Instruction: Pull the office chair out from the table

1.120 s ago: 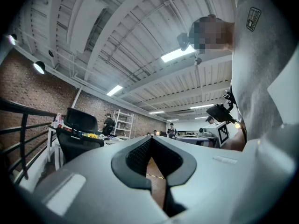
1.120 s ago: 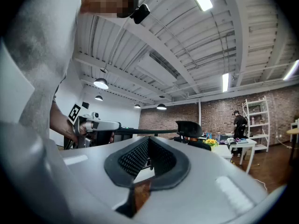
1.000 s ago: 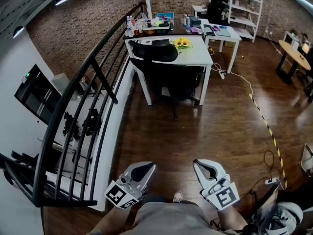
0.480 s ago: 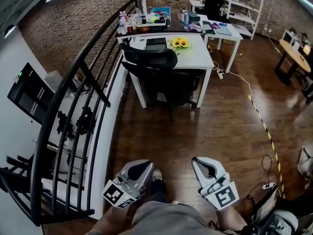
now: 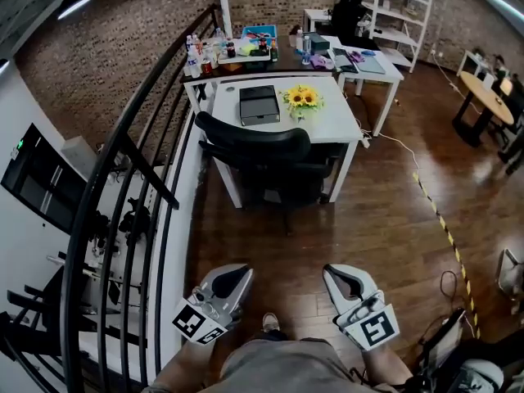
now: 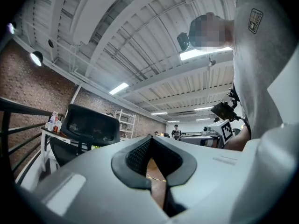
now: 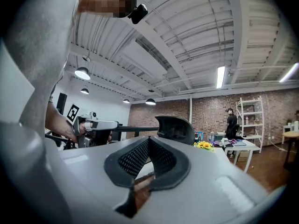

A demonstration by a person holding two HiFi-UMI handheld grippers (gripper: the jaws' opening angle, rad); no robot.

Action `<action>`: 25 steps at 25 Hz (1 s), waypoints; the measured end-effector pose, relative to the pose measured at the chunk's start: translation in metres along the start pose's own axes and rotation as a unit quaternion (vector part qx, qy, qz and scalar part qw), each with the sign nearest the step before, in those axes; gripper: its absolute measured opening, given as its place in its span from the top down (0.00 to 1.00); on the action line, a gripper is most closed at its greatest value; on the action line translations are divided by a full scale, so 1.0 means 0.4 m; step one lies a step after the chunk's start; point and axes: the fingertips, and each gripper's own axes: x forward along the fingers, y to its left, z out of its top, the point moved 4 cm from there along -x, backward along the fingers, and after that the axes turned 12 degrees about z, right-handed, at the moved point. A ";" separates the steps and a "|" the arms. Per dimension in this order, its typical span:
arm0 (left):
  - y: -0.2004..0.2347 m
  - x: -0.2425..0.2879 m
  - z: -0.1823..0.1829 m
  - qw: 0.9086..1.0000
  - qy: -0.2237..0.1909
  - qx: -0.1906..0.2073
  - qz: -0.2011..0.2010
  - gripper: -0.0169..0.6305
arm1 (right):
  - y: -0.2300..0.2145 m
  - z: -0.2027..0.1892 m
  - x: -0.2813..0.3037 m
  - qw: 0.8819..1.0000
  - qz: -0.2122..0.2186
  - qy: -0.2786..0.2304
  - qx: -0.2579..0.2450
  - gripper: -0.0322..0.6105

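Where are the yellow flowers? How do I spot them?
Look at the white table beside the black railing, with a black chair tucked in. The flowers sit on top, beside a dark box. They are the only yellow thing there.

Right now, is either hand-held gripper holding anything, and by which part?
Nothing is held: the left hand-held gripper and right hand-held gripper are both shut, empty, away from the black office chair.

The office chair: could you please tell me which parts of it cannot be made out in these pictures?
- Head view: the base and wheels of the office chair are mostly lost in shadow under the table.
- Left gripper view: the body of the left gripper hides the chair's lower part.
- Right gripper view: the right gripper covers all but the backrest top.
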 end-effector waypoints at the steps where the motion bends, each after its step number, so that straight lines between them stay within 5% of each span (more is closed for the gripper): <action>1: 0.031 0.013 0.000 1.000 0.000 0.001 -0.001 0.97 | -0.013 -0.003 0.023 1.000 -0.003 0.001 -0.001 0.94; 11: 0.271 0.144 -0.003 1.000 0.003 0.012 0.026 0.97 | -0.185 -0.029 0.184 1.000 -0.012 0.013 0.000 0.94; 25: 0.464 0.416 -0.004 0.994 -0.011 0.043 0.103 0.97 | -0.570 -0.036 0.403 0.998 0.053 -0.009 -0.042 0.94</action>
